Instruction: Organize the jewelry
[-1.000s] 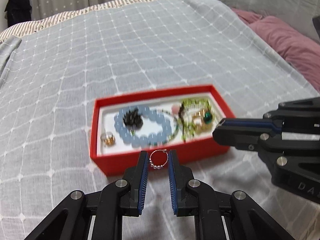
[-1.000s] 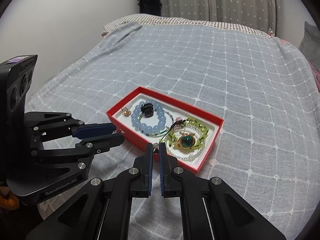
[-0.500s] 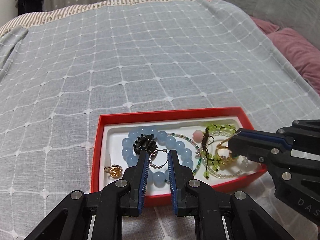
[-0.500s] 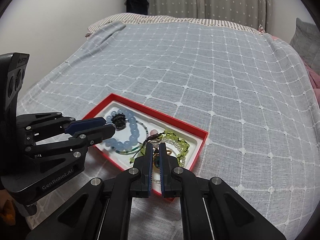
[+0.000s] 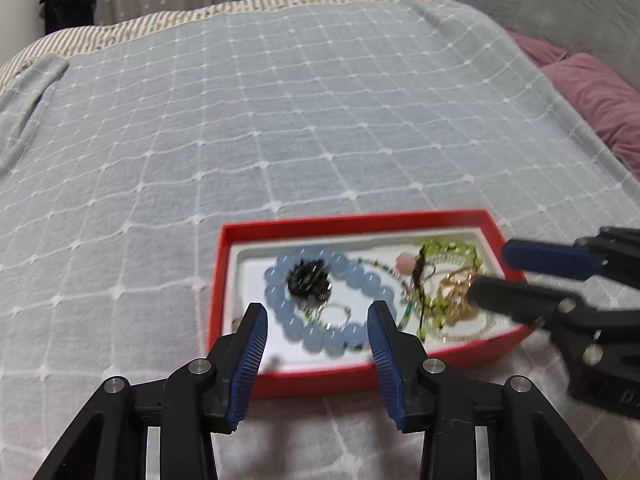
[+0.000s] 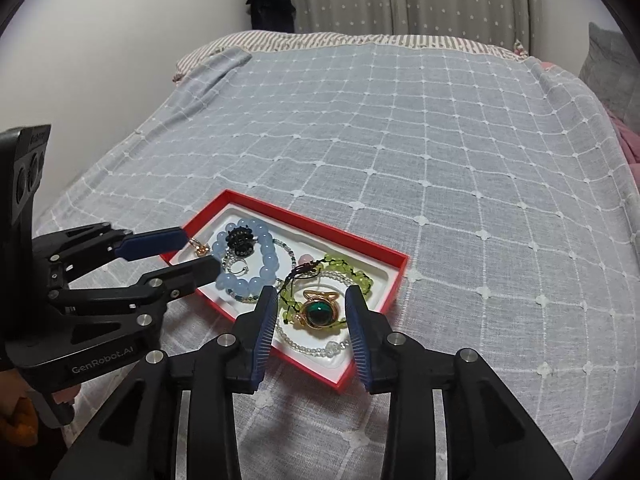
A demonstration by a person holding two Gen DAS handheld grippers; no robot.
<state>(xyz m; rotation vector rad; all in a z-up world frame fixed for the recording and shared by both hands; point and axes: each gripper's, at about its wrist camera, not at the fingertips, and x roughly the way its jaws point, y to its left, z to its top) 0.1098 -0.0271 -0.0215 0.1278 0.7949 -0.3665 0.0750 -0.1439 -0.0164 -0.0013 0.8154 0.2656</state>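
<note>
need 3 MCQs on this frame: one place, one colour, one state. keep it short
1. Where does the small silver wire hoop lie?
A. inside the ring of pale blue beads
B. on the bedspread
C. on the pillow

2. What colour is the round stone of the gold ring?
A. red
B. dark green
C. white

3. How is the right hand-held gripper?
A. clamped on the ring
B. shut, empty
C. open over the red cardboard tray

Key: 1 A, the hoop sits within the bead circle in the tray. 2 B, the stone shows dark green. 3 C, the jaws have just been opening and stand apart either side of the ring, not pressing it.
</note>
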